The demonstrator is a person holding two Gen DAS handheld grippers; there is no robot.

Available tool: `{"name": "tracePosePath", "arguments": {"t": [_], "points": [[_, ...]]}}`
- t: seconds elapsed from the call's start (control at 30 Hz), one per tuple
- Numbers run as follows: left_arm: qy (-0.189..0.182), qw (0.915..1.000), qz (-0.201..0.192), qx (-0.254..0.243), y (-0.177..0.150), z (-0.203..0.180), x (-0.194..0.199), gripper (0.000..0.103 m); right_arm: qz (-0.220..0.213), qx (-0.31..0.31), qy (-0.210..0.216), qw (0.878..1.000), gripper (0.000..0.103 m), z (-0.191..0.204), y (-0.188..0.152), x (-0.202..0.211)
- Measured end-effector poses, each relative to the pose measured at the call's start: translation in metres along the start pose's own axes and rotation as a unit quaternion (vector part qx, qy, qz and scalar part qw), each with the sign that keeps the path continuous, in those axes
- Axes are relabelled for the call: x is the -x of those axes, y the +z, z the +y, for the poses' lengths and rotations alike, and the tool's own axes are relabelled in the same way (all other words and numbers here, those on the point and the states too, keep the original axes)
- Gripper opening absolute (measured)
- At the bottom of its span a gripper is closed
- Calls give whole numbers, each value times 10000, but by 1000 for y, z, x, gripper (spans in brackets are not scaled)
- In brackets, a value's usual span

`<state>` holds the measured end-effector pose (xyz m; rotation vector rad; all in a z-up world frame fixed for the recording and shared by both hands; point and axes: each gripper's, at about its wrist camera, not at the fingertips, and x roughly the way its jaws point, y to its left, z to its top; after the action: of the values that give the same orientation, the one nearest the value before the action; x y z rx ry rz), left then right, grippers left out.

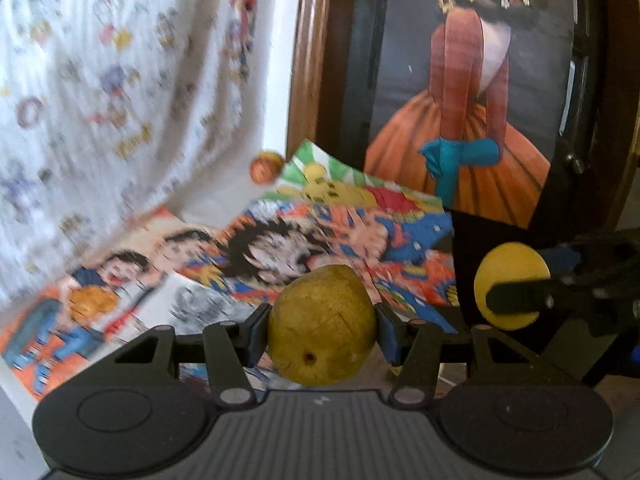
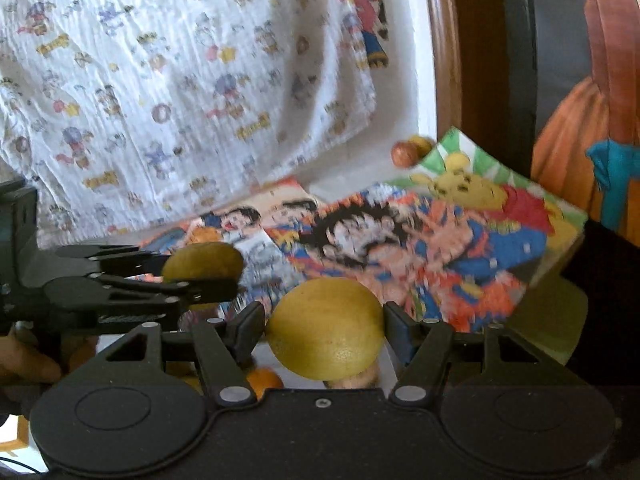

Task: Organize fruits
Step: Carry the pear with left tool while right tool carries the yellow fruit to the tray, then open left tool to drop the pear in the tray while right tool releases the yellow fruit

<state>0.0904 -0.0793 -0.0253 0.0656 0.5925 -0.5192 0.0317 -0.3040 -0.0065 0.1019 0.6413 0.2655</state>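
**Both grippers carry fruit above a cartoon-covered surface**

Nearest in the left wrist view, the left gripper (image 1: 322,330) has its two fingers pinching a greenish-yellow pear (image 1: 322,326) by its sides, blossom end toward the camera. To its right, the right gripper (image 1: 520,292) holds a yellow lemon (image 1: 512,276); in its own view the fingers squeeze the lemon's two ends. Both fruits hang in the air, near each other and not touching.

Under the right gripper, an orange fruit (image 2: 262,382) and another pale one peek out, mostly hidden.

Beyond lie overlapping cartoon posters (image 1: 320,240), their far corner curling upward. Near that corner sits a small reddish-brown fruit (image 1: 264,166). Behind hangs a white printed cloth (image 1: 100,100), with a wooden frame (image 1: 310,60) and a dress picture to its right.

Risks, as a judgement: the round lemon could slip or roll free on release, and the curled, loose posters may shift under fruit. The grippers, held close, could knock together.
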Motion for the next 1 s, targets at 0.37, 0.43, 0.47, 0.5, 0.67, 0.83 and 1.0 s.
{"name": "tracePosePath", "arguments": {"t": [0.37, 0.43, 0.47, 0.5, 0.67, 0.83, 1.0], "points": [[-276, 9969, 737, 20, -28, -22, -68, 59, 426, -576, -320, 9969, 66, -37, -43, -29], [-259, 9964, 812, -7, -32, -24, -73, 59, 478, -656, -325, 9962, 66, -40, -48, -34], [-245, 9961, 843, -22, -34, -25, -75, 59, 502, -681, -317, 9959, 66, -40, -49, -37], [-226, 9959, 870, -44, -35, -27, -76, 59, 529, -703, -308, 9956, 66, -41, -51, -40], [-143, 9957, 913, -90, -42, -28, -79, 59, 636, -795, -256, 9945, 66, -41, -57, -51], [-76, 9954, 940, -186, -42, -31, -80, 59, 682, -815, -306, 9939, 67, -42, -59, -58], [-107, 9947, 1018, -76, -43, -27, -82, 59, 712, -758, -342, 9940, 67, -44, -62, -60]]}}
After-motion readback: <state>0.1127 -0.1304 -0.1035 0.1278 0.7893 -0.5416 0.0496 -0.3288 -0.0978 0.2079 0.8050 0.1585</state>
